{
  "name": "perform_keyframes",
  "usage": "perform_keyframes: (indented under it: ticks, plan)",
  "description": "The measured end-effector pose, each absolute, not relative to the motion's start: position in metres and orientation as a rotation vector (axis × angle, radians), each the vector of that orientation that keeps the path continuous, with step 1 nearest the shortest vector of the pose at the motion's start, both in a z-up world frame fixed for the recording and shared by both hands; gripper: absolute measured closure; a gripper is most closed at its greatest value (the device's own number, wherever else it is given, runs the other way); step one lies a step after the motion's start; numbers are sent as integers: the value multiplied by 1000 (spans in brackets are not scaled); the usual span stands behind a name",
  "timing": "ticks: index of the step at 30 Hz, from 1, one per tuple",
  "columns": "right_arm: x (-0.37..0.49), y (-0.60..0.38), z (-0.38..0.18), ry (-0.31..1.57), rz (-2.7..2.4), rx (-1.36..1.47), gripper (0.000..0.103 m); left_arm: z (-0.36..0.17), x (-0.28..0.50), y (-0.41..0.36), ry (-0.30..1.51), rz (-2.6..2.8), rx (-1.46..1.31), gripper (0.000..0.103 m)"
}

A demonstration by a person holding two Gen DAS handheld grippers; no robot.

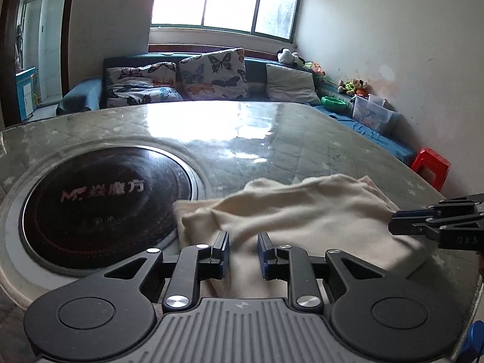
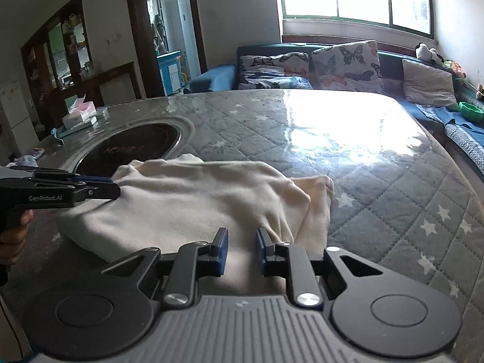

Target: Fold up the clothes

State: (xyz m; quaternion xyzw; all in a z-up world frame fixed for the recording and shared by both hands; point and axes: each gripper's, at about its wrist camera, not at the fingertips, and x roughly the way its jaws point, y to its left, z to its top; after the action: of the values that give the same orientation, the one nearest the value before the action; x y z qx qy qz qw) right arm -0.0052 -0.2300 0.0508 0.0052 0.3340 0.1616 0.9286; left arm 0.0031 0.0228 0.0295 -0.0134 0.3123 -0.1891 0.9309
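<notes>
- Cream garment [image 1: 302, 214], partly folded, lies on near part of quilted star-print table cover under clear sheet [image 2: 393, 181]; its left edge laps the rim of the round black induction hob [image 1: 99, 202] set into the table.
- Left gripper [image 1: 242, 251]: pointing fwd and tilted down over garment's near-left edge. Blue pads [image 1: 264, 254] stand a narrow gap apart, cloth lying under/between them; can't tell if they actually pinch it.
- Right gripper [image 2: 241, 249]: same downward tilt, over garment's near-right part, by the bunched fold. Pads slightly apart w/ cloth beneath; grip can't be told either.
- Each gripper seen side-on in the other's view: left one's tip at garment's left edge, right one's tip at its right edge. Fingers look nearly together there.
- Hand [image 2: 13, 236] wraps left gripper's handle, low at left.
- Far side: sofa w/ butterfly cushions [image 1: 211, 72], window [image 1: 224, 0]; red stool [image 1: 431, 166] at right.
</notes>
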Motion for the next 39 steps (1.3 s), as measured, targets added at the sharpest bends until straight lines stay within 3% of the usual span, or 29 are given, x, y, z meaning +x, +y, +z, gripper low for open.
perform_keyframes:
  ticks: [39]
  plan:
    - [83, -207, 48, 700, 278, -43, 86, 23, 61, 2, 664, -327, 42, 76]
